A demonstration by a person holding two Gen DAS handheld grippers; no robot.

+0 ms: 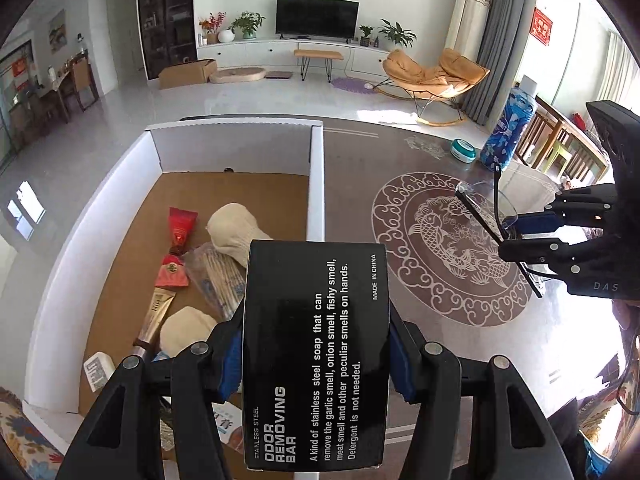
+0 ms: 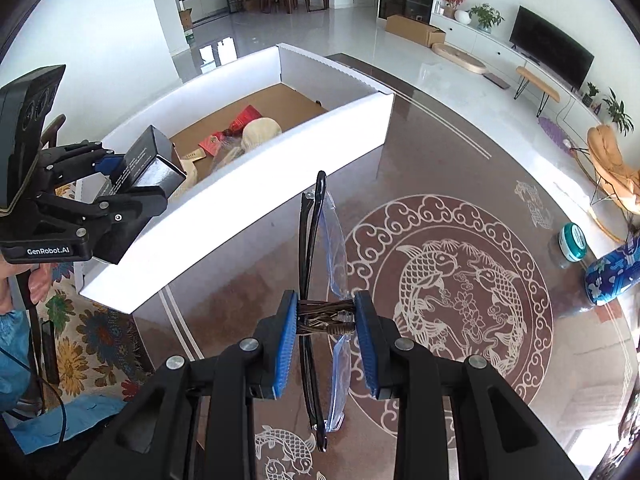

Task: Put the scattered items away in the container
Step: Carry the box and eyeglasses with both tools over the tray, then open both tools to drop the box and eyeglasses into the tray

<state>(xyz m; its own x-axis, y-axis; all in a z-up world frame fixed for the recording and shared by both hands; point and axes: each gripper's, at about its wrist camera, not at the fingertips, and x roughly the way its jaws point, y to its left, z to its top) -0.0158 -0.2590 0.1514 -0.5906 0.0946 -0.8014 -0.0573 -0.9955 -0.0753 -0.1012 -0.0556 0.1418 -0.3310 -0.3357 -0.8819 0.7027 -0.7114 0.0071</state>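
My left gripper (image 1: 316, 360) is shut on a black carton (image 1: 316, 340) printed "Odor Removing Bar", its blue pads against the two long sides. It hangs above the near end of the white cardboard container (image 1: 316, 184), over the right wall. In the right wrist view the left gripper (image 2: 132, 176) and the black carton (image 2: 148, 164) sit over the container (image 2: 240, 216). My right gripper (image 2: 326, 320) is shut on black-framed glasses (image 2: 310, 232) in a clear sleeve, above the fish-patterned table (image 2: 460, 288) to the container's right. The left wrist view shows the right gripper (image 1: 524, 236) and the glasses (image 1: 480, 216).
Inside the container lie red tubes (image 1: 180, 228), a gold tube (image 1: 156, 316), beige cloth bundles (image 1: 236, 232) and a clear packet (image 1: 216, 276). A teal round tin (image 2: 573, 242) and a blue patterned bottle (image 2: 612, 276) stand at the table's far right. A floral cushion (image 2: 92, 328) lies beside the container.
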